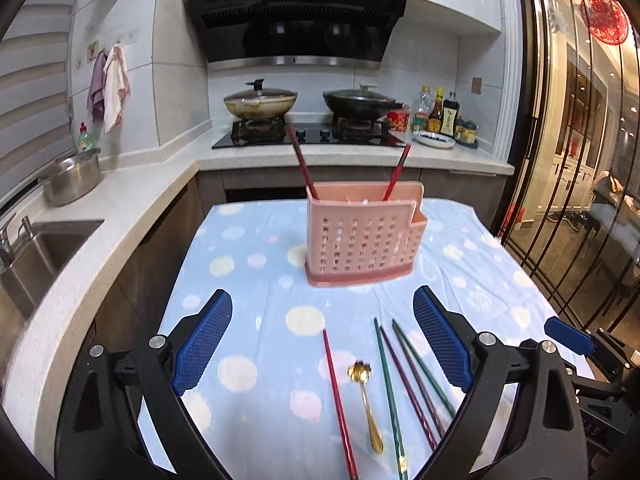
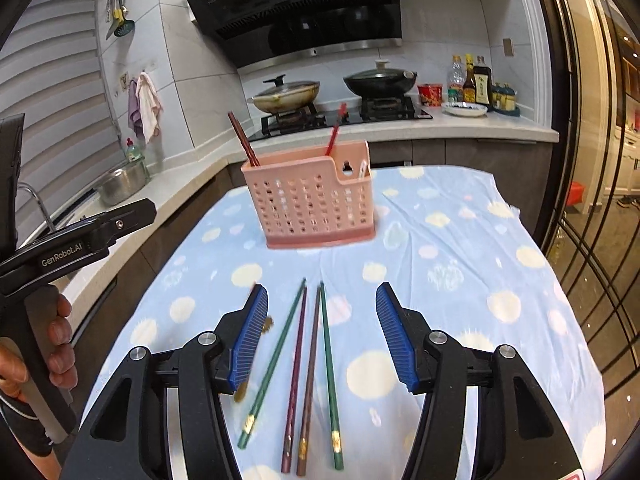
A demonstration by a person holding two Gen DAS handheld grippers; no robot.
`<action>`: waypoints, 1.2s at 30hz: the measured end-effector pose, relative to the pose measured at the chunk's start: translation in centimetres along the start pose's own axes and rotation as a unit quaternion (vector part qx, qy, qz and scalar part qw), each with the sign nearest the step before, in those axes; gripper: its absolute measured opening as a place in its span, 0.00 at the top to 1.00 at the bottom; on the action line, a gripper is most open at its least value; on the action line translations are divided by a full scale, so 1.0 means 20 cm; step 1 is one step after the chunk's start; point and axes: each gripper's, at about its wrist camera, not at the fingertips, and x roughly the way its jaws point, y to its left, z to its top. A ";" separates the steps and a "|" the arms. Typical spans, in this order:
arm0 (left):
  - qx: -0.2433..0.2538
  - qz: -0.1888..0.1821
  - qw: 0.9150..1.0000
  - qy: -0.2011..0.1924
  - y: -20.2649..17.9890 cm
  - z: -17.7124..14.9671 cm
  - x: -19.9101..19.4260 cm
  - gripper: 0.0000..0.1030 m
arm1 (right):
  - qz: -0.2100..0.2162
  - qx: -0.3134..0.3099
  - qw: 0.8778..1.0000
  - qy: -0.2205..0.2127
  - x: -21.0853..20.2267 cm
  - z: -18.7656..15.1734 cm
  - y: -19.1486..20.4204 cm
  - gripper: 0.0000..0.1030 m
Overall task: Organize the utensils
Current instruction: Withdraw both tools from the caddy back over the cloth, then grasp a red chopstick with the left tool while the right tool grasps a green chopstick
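A pink perforated utensil holder [image 1: 362,236] [image 2: 314,206] stands on the dotted blue cloth, with two reddish chopsticks [image 1: 302,162] [image 2: 242,140] sticking out of it. On the cloth nearer me lie a red chopstick [image 1: 339,404], a gold spoon [image 1: 366,396] and several green and purple chopsticks [image 1: 404,376] [image 2: 308,360]. My left gripper [image 1: 322,312] hangs open above the red chopstick and spoon, holding nothing. My right gripper [image 2: 322,300] is open over the green and purple chopsticks, its pads clear of them. The spoon is mostly hidden behind the right gripper's left finger [image 2: 250,340].
The cloth covers a table [image 2: 480,248] whose right edge faces a glass door [image 1: 580,160]. A counter with a sink [image 1: 44,248], a steel pot [image 1: 72,178] and a stove with two lidded woks [image 1: 312,104] runs along the left and back. A hand [image 2: 60,340] holds the left gripper's handle.
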 end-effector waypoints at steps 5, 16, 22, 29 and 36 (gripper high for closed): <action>0.000 0.005 1.000 0.023 -0.02 -0.15 -0.01 0.14 | -0.012 0.006 1.000 0.026 0.00 -0.15 -0.04 0.46; -0.010 0.015 0.992 0.121 -0.02 -0.57 0.08 0.12 | -0.030 0.005 0.995 0.090 0.07 -0.46 -0.10 0.47; -0.015 0.018 0.986 0.164 0.01 -0.73 0.12 0.12 | -0.020 0.003 0.994 0.109 0.11 -0.52 -0.08 0.49; -0.014 0.019 0.982 0.187 0.00 -0.80 0.16 0.12 | -0.013 -0.007 0.992 0.124 0.17 -0.56 -0.04 0.55; 0.000 0.006 0.981 0.192 -0.02 -0.82 0.18 0.19 | -0.013 -0.013 0.991 0.133 0.21 -0.57 -0.03 0.63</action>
